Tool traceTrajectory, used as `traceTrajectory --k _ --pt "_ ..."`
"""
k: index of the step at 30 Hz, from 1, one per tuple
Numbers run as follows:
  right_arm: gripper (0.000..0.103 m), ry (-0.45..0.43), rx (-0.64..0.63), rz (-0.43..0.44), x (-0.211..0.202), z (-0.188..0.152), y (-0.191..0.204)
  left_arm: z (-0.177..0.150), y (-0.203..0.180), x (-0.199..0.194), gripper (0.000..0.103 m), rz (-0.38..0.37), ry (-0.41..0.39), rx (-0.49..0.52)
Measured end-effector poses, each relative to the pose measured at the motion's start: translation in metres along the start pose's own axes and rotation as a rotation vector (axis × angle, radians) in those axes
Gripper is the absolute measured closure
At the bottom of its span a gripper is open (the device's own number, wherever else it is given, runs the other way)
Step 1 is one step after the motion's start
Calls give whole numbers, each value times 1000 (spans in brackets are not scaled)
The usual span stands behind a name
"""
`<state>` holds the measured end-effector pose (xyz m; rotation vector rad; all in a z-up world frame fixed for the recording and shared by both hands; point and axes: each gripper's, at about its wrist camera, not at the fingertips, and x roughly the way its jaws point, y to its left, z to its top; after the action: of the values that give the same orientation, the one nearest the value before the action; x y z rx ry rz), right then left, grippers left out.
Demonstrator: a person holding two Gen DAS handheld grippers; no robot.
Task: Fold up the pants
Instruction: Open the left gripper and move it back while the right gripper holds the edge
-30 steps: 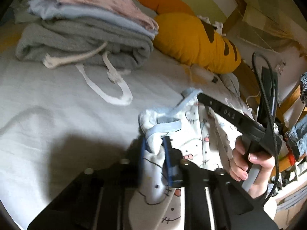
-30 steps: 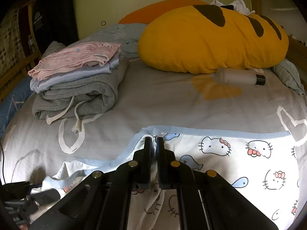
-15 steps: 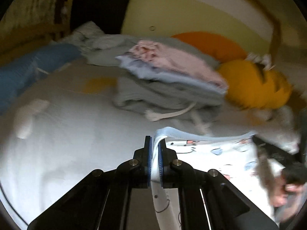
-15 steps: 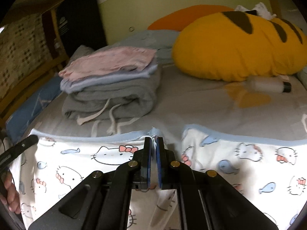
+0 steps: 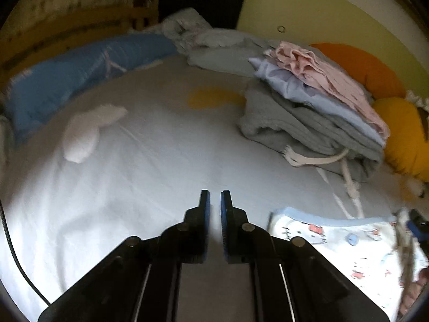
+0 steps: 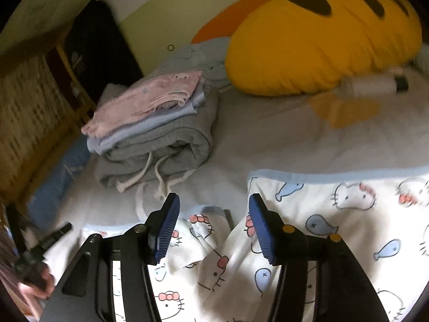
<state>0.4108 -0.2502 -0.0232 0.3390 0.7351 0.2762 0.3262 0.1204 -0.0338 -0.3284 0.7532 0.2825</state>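
The pants [image 6: 348, 214] are white with a cat and whale print and a light blue waistband, and they lie spread on the bed sheet. My right gripper [image 6: 213, 197] hangs just above their waistband. Its jaws are opening, and the cloth lies below them without the blue pads [image 6: 166, 230] pressing on it. My left gripper [image 5: 213, 193] is shut and empty over the bare sheet [image 5: 134, 174], to the left of the pants [image 5: 335, 241]. In the right wrist view, a hand [image 6: 34, 289] holds the left gripper's black frame at the lower left edge.
A stack of folded clothes [image 6: 155, 134], grey under blue and pink, sits behind the pants [image 5: 308, 112]. A yellow plush pillow [image 6: 321, 40] and a white bottle [image 6: 372, 86] lie at the back right. A blue pillow [image 5: 67, 80] and a wooden bed rail [image 6: 32, 123] bound the left side.
Both grippers have let go of the waistband. The left one swung left, away from the pants and over bare sheet. The right one's jaws have parted, and the pants lie flat.
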Motion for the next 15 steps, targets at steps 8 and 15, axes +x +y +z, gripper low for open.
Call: traceTrajectory --k 8,15 --pt "59 61 -246 -30 16 -15 44 -6 -18 4 76 -44 40 47" --pt "100 129 -242 -151 44 -21 40 -7 -15 14 59 -133 114 28"
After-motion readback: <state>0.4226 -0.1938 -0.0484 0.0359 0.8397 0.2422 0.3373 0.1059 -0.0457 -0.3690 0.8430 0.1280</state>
